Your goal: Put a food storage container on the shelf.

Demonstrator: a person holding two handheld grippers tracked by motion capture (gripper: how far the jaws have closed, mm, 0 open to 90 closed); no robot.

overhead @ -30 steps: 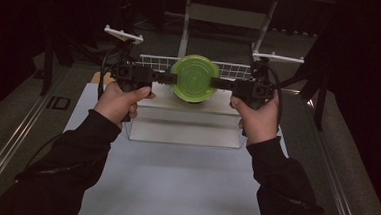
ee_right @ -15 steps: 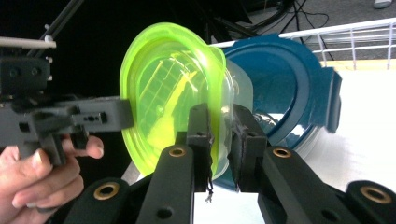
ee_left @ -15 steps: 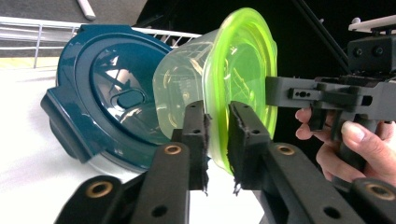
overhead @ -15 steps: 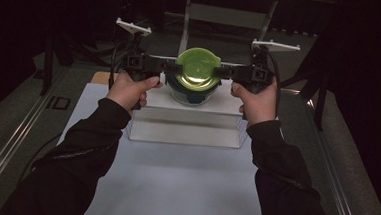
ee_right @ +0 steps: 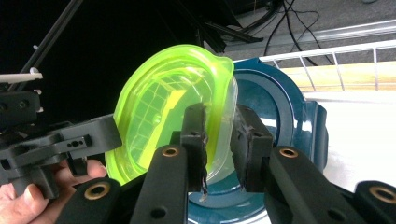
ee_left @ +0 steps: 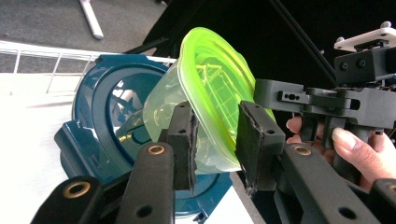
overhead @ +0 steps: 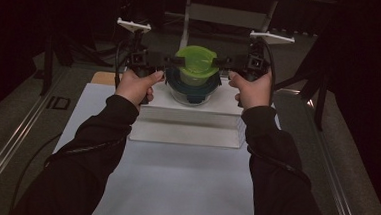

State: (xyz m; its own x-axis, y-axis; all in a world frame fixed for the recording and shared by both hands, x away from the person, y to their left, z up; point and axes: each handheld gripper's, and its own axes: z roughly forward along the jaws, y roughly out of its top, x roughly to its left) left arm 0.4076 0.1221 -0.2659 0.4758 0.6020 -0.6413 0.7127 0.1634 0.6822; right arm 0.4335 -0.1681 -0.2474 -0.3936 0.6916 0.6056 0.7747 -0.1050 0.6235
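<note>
Together, the left claw [overhead: 177,61] and right claw [overhead: 222,64] clench opposite rims of a lime-green plastic bowl [overhead: 196,61], at its 9 and 3 o'clock. It is held tilted just above a dark blue bowl [overhead: 192,90], which sits on a clear box [overhead: 187,122] on the table [overhead: 174,181].

three cameras: one overhead, two close on the grippers

high view looks forward and down over the table [overhead: 173,186] from the person's side, fairly far off. left gripper view looks along its jaws, very close to the green container [ee_left: 210,93]. right gripper view faces it from the opposite side, just as close. all three share the green container and blue container [ee_right: 285,107].
</note>
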